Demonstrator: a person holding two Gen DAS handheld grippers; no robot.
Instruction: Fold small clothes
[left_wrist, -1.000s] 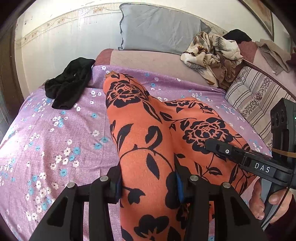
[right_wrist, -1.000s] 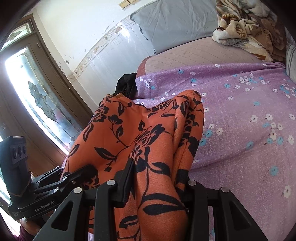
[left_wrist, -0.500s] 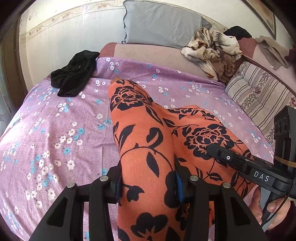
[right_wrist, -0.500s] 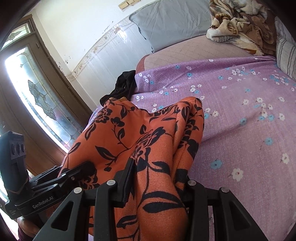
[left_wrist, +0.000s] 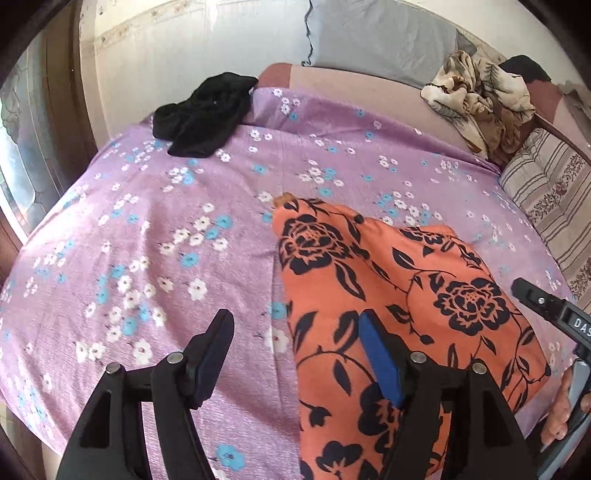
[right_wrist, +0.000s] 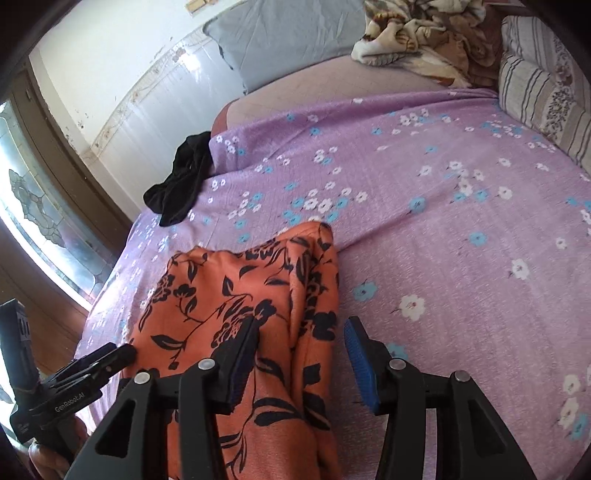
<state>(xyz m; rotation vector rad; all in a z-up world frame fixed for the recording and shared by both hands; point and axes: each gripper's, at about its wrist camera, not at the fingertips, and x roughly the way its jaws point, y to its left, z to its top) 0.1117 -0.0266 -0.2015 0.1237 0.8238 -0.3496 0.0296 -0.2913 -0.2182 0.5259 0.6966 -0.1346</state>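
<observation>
An orange garment with black flowers (left_wrist: 388, 295) lies folded on the purple flowered bedsheet (left_wrist: 166, 240); it also shows in the right wrist view (right_wrist: 240, 302). My left gripper (left_wrist: 295, 354) is open, its right finger resting over the garment's left part, its left finger over the bare sheet. My right gripper (right_wrist: 301, 362) is open, with the garment's near right edge lying between the fingers. Each gripper shows at the edge of the other's view: the right one (left_wrist: 546, 310) and the left one (right_wrist: 92, 369).
A black garment (left_wrist: 207, 114) lies at the sheet's far left corner. A grey pillow (left_wrist: 376, 40) and a crumpled patterned cloth (left_wrist: 480, 96) sit at the head of the bed. A striped cushion (left_wrist: 554, 206) is at the right. A glass door (right_wrist: 33, 206) is left of the bed.
Both grippers have opened and let go of the orange garment. The garment has dropped from hanging in the air to lying on the sheet near the front edge.
</observation>
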